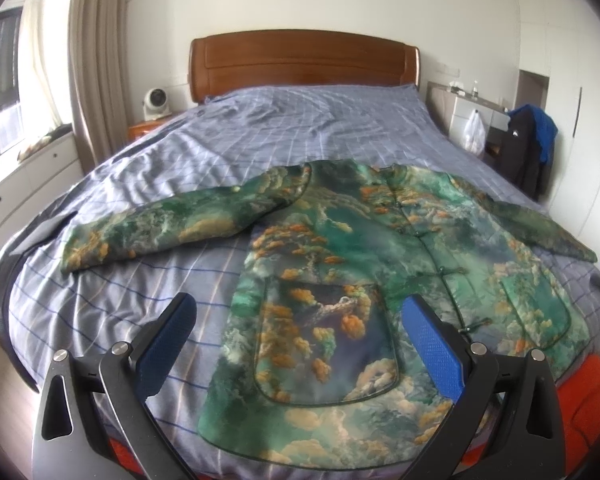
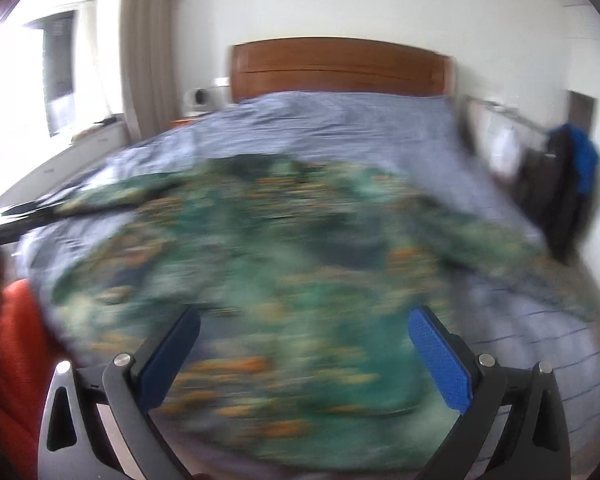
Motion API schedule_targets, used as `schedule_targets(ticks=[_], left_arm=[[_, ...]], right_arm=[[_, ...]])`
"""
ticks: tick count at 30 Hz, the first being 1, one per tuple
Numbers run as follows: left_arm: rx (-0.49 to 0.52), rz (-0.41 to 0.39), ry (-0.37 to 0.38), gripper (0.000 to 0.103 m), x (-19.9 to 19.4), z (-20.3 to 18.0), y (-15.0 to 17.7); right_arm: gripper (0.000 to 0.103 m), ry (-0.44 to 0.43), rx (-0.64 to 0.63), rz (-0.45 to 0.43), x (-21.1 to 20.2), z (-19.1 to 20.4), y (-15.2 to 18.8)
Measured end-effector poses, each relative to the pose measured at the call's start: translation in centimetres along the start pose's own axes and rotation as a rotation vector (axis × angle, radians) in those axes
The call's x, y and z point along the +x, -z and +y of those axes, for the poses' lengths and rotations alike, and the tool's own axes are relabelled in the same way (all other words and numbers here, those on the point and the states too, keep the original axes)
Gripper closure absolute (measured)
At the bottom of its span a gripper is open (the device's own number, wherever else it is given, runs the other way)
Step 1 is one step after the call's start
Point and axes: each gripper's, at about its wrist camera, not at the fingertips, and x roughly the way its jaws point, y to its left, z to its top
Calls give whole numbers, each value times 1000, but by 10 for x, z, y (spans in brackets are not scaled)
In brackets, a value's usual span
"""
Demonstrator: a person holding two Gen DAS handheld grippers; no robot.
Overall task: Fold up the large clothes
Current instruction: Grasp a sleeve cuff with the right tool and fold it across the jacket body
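A green padded jacket printed with orange and cream clouds [image 1: 339, 280] lies face up and spread flat on the near end of a bed covered by a blue-grey checked quilt [image 1: 260, 128]. Its collar points toward the reddish-brown wooden headboard [image 1: 303, 60], both sleeves stretch out to either side, and its hem reaches the near edge of the bed.

The left gripper [image 1: 300, 320] hovers above the hem with its blue-padded fingers [image 1: 431, 344] spread wide and nothing between them; one patch pocket of the jacket shows in the gap.

The right wrist view is heavily smeared, so detail there is uncertain, but the right gripper [image 2: 303, 332] also appears wide open and empty, held over the jacket [image 2: 284, 264] near its lower half.

A small white fan [image 1: 156, 102] stands on a bedside cabinet left of the headboard. Beige curtains [image 1: 96, 60] hang by the window, and dark and blue clothes [image 1: 531, 144] hang at the right.
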Motion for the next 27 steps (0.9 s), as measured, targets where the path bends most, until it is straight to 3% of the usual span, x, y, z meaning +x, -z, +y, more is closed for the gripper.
schedule_targets(ticks=[2, 6, 7, 9, 11, 13, 14, 19, 20, 21, 23, 25, 27], left_arm=[[-9, -2, -6, 1, -1, 3, 1], [-18, 10, -18, 1, 2, 6, 4], [-18, 15, -20, 1, 3, 5, 4], [-21, 34, -19, 1, 8, 2, 5], [-26, 50, -11, 1, 11, -2, 5], [-26, 55, -3, 1, 10, -7, 3], [-19, 52, -5, 1, 9, -10, 2], [10, 25, -47, 1, -2, -13, -1], [9, 23, -56, 1, -3, -10, -1], [4, 22, -63, 1, -4, -7, 0], [-14, 15, -71, 1, -5, 0, 2], [-28, 17, -73, 1, -1, 5, 4], [-44, 40, -65, 1, 8, 7, 7]], right_arm=[[0, 79, 98, 7, 6, -67, -2], [0, 199, 497, 3, 0, -220, 20], [0, 211, 654, -6, -4, -267, 35], [0, 183, 849, -28, -2, -322, 57], [4, 157, 1006, -46, 8, -358, 74], [16, 64, 1150, -77, 32, -385, 85], [23, 57, 1188, -85, 41, -391, 88], [32, 162, 1349, -44, 100, -420, 98], [42, 189, 1383, -41, 105, -423, 101], [65, 219, 1405, -42, 108, -425, 101], [87, 283, 1384, -39, 109, -423, 87], [91, 316, 1264, -86, 98, -408, 48], [91, 258, 1124, -150, 90, -382, 0]])
